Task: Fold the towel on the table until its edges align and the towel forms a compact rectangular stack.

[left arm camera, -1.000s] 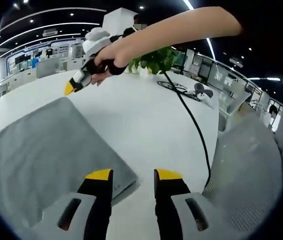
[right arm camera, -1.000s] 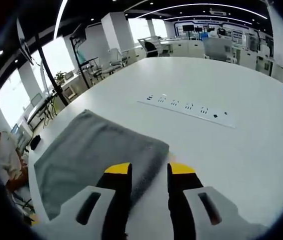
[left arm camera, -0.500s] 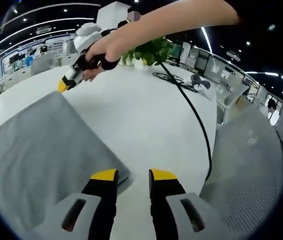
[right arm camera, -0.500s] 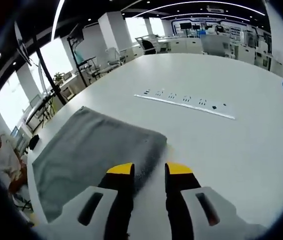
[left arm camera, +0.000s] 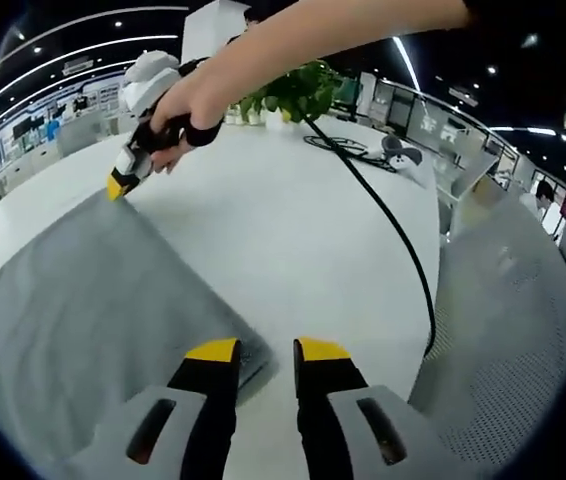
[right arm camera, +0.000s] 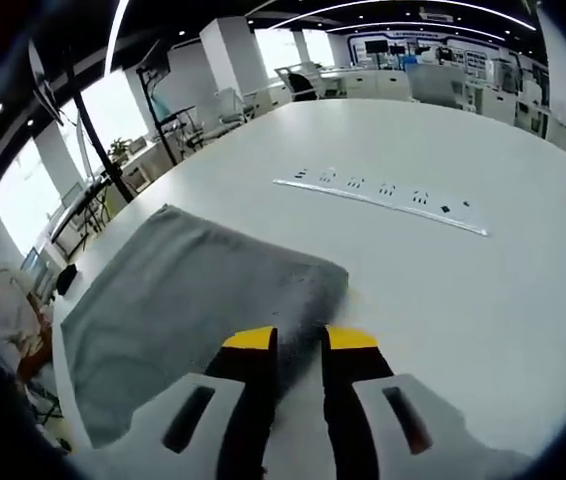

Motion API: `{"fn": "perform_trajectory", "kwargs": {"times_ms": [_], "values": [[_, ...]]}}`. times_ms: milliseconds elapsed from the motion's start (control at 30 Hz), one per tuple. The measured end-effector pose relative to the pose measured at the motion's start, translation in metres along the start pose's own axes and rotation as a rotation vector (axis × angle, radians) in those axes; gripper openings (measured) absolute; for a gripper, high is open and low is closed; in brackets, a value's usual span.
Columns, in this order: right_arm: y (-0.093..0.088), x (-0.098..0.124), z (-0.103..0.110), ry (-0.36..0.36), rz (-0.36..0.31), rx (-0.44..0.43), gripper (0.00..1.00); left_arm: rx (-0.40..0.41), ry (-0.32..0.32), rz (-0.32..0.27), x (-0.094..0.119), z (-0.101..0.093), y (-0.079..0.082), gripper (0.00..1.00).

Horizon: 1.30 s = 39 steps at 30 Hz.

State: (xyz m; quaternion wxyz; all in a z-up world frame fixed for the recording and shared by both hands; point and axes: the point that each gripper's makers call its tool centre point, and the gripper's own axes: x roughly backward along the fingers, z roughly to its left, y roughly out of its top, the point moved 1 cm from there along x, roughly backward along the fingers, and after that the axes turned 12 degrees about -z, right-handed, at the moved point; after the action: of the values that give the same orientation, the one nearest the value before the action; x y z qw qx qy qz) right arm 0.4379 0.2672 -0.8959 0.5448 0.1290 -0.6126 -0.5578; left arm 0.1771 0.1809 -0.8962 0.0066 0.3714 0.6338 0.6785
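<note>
Grey towel (left arm camera: 93, 300) lies flat on the white table (left arm camera: 293, 240), one layer as far as I can tell, not yet folded. My left gripper (left arm camera: 266, 350) sits at the towel's near corner, jaws slightly parted, cloth edge just beside the left jaw, nothing pinched. My right gripper (right arm camera: 298, 338) is at the opposite corner, jaws narrowed over the towel (right arm camera: 183, 300) edge. Can't tell if cloth is actually caught between them.

Risks:
- Right jaws may close on one edge layer or miss, so that corner would drop mid-fold and the edges wouldn't align.
- Left corner isn't between my jaws. Closing now could just push the cloth and wrinkle it.
- Black cable (left arm camera: 393, 240) runs across the table near my left side and could snag a sweep.

Containers: none I can make out. The power strip (right arm camera: 383, 195) beyond the towel is well apart.
</note>
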Motion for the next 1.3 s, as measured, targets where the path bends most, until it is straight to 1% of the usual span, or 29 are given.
{"fn": "perform_trajectory", "kwargs": {"times_ms": [67, 200, 267, 333, 433, 600, 667, 767, 833, 933, 1033, 1167, 1300], "values": [[0.000, -0.001, 0.000, 0.000, -0.001, 0.009, 0.08, -0.004, 0.011, 0.012, -0.003, 0.001, -0.005, 0.22], [0.000, -0.003, -0.002, -0.001, -0.006, 0.006, 0.04, -0.006, 0.011, 0.036, -0.008, 0.001, -0.012, 0.22], [-0.003, -0.004, -0.002, -0.004, 0.006, -0.023, 0.01, -0.014, 0.005, 0.050, -0.010, 0.001, -0.013, 0.22], [-0.005, -0.005, -0.003, 0.002, 0.001, -0.033, 0.01, -0.016, -0.002, 0.053, -0.011, 0.001, -0.014, 0.22], [-0.009, -0.006, -0.004, 0.004, 0.002, -0.040, 0.01, 0.004, -0.014, 0.051, -0.014, 0.000, -0.014, 0.22], [-0.011, -0.008, -0.005, 0.013, -0.002, -0.043, 0.00, -0.037, -0.001, 0.063, -0.018, 0.005, -0.014, 0.15], [-0.010, -0.008, -0.006, 0.006, -0.006, -0.044, 0.00, -0.047, -0.003, 0.062, -0.019, 0.005, -0.013, 0.14], [-0.010, -0.007, -0.009, -0.006, -0.009, -0.020, 0.00, -0.063, -0.011, 0.063, -0.024, 0.003, -0.011, 0.13], [-0.010, -0.006, -0.010, -0.009, -0.013, -0.010, 0.00, -0.074, -0.037, 0.057, -0.026, 0.000, -0.010, 0.10], [-0.012, -0.002, -0.016, -0.013, -0.017, -0.022, 0.00, -0.087, -0.057, 0.055, -0.029, -0.003, -0.008, 0.07], [-0.014, 0.004, -0.021, -0.023, -0.014, -0.021, 0.00, -0.087, -0.075, 0.053, -0.032, -0.007, -0.006, 0.06], [-0.018, 0.016, -0.034, -0.044, -0.014, -0.028, 0.00, -0.113, -0.103, 0.044, -0.039, -0.016, -0.003, 0.05], [-0.023, 0.028, -0.045, -0.063, -0.011, -0.032, 0.00, -0.140, -0.138, 0.041, -0.047, -0.029, 0.001, 0.05]]}}
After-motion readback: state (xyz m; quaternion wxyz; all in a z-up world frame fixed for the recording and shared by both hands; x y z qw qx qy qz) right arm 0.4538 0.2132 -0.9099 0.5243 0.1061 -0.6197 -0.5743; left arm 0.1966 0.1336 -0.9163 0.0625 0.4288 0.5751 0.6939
